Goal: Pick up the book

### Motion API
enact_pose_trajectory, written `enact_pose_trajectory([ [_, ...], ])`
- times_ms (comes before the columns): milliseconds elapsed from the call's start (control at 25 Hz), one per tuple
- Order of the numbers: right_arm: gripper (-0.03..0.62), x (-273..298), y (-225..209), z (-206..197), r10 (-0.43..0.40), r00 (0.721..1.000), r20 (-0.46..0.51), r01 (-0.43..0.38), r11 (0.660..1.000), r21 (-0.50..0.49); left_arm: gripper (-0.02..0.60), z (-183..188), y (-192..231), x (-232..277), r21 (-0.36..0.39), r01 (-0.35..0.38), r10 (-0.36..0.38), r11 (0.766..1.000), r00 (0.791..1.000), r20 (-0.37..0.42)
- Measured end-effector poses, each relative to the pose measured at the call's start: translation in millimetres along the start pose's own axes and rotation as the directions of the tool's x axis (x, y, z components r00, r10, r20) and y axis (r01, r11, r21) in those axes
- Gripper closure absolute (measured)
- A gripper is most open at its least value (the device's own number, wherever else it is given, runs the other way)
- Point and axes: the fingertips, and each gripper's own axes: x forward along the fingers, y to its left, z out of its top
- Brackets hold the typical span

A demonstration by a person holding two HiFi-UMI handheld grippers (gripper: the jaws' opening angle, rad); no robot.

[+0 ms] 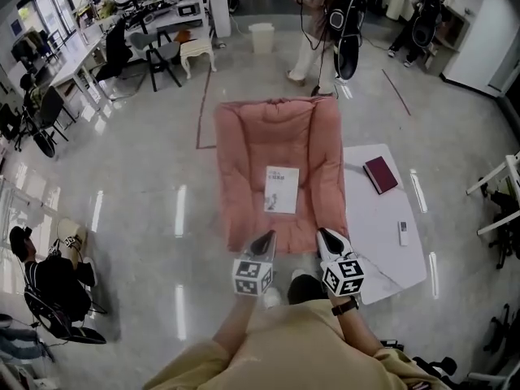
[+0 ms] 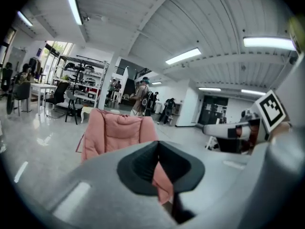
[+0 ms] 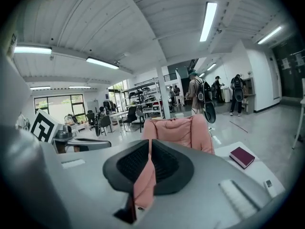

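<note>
Both closed and empty, the left gripper (image 1: 266, 236) and right gripper (image 1: 323, 234) hang over the near edge of a padded pink cushion (image 1: 244, 149); thin white book (image 1: 281, 189) centred; glossy floor (image 1: 138, 210) open left, table (image 1: 382, 246) right.
</note>
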Motion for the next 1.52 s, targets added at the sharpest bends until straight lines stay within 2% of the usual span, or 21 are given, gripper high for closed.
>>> enact_pose_trajectory([
  [240,0.566,70.6,-44.0,-19.8,0.018,0.995,-0.096,-0.014,0.999,0.041,0.578,-20.5,48.1,60.0,-0.057,-0.017,0.012,0.998,0.996,-0.089],
  [400,0.522,123.3,-77.8,-33.7,0.049,0.982,-0.184,-0.039,0.998,0.058,0.577,-38.5,72.9,107.4,-0.077,-0.028,0.012,0.997,0.981,-0.193],
  [520,0.505,166.7,-110.1,-56.8,0.055,0.967,-0.249,-0.034,0.995,0.089,0.576,-58.3,93.1,148.6,-0.125,-0.028,-0.006,0.992,0.965,-0.263],
  [680,0.487,217.2,-146.4,-88.7,0.082,0.938,-0.338,-0.042,0.991,0.124,0.516,-83.8,121.0,202.6,-0.193,-0.075,0.002,0.978,0.936,-0.352],
  [880,0.447,278.3,-175.3,-147.4,0.135,0.889,-0.437,-0.054,0.98,0.193,0.469,-124.8,155.7,257.9,-0.216,-0.114,0.005,0.97,0.893,-0.449],
  [1040,0.404,335.0,-194.3,-197.8,0.169,0.862,-0.478,-0.057,0.969,0.24,0.415,-168.1,191.9,302.1,-0.238,-0.155,0.012,0.959,0.86,-0.51],
  [1160,0.345,367.6,-205.8,-236.3,0.204,0.844,-0.497,-0.081,0.963,0.256,0.362,-208.9,212.7,329.4,-0.267,-0.184,0.003,0.946,0.828,-0.56],
  [1240,0.345,384.7,-216.8,-261.0,0.203,0.834,-0.513,-0.076,0.963,0.258,0.345,-231.9,226.1,343.7,-0.275,-0.202,0.002,0.94,0.81,-0.586],
  [1520,0.344,448.7,-257.4,-329.5,0.141,0.828,-0.542,0.033,0.954,0.299,0.339,-283.3,279.1,395.9,-0.281,-0.255,0.033,0.925,0.791,-0.611],
])
